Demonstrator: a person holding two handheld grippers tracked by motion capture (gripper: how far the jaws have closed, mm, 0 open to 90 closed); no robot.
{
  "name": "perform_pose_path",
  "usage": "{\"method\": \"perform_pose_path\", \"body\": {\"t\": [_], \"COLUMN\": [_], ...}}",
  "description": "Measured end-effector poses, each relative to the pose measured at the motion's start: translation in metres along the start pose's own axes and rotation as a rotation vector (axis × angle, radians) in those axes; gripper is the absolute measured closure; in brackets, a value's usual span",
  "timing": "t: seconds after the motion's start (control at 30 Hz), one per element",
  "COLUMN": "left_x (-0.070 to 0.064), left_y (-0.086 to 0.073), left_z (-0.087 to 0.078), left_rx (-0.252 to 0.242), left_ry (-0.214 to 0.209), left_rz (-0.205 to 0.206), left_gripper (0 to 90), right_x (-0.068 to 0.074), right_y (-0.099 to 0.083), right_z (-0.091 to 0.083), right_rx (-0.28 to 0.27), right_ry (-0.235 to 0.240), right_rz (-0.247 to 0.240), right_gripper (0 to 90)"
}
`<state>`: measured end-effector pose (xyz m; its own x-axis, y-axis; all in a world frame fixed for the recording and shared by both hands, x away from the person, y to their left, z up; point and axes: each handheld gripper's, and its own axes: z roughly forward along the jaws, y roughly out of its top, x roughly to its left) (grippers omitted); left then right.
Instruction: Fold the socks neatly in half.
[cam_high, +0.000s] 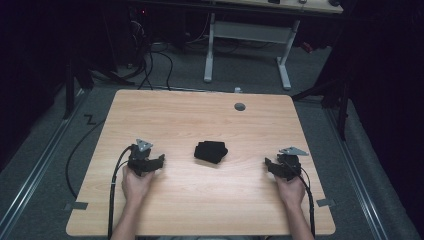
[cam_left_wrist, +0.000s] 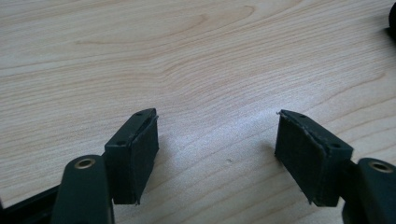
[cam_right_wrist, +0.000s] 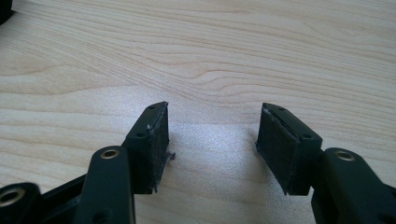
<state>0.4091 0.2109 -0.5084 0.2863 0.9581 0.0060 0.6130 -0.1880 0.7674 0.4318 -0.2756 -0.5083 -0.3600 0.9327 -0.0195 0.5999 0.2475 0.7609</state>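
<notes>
Nearest us, we rest both grippers low on the table (cam_high: 165, 110): the left gripper (cam_high: 161, 159) at the near left, the right gripper (cam_high: 268, 162) at the near right. In each gripper view the jaws stand wide apart with nothing but bare wood between them. Farther in, between the two and well apart from both, lies the crumpled black cloth (cam_high: 210, 151), untouched. We judge the work not yet begun; reaching and grasping remain.
</notes>
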Motion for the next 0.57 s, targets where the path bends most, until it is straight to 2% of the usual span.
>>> {"method": "perform_pose_path", "body": {"t": [0.57], "left_x": [0.0002], "left_y": [0.0000], "left_z": [0.0000], "left_rx": [-0.002], "left_ry": [-0.001], "left_rz": [-0.003], "left_gripper": [31.1], "right_x": [0.0001], "right_y": [0.0000], "right_z": [0.0000], "right_rx": [0.000], "right_ry": [0.000], "right_rz": [0.000], "right_gripper": [43.6]}}
